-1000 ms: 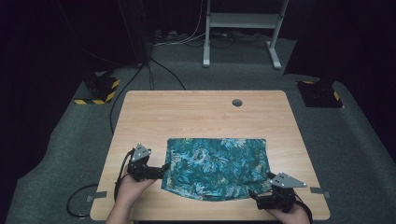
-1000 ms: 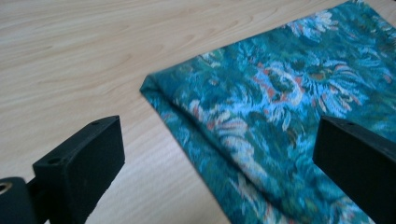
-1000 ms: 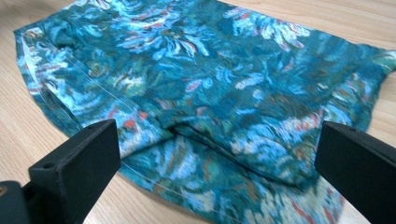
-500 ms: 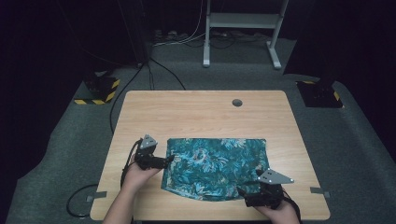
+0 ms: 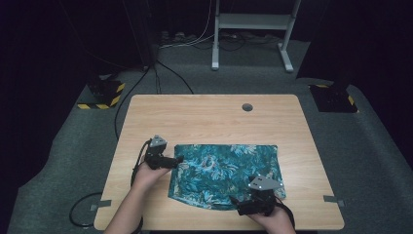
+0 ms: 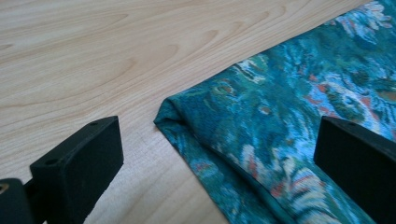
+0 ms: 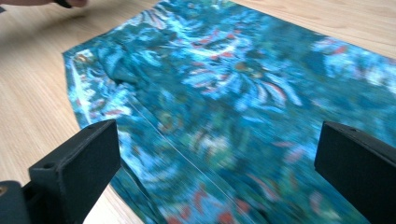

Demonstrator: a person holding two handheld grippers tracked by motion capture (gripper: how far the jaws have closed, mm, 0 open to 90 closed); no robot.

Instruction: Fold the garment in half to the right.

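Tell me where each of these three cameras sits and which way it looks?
High view: above the person's side, looking down on the table; forearms, left gripper, right gripper.
Left gripper view: rides the left gripper, facing a corner of the cloth.
Right gripper view: rides the right gripper, over the cloth.
All share the cloth.

No readable text, label, brand, number or sign on anything in view.

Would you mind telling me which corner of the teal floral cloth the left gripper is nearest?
The left gripper, jaws open, is at the teal floral cloth's far-left corner; the other three lie farther off.
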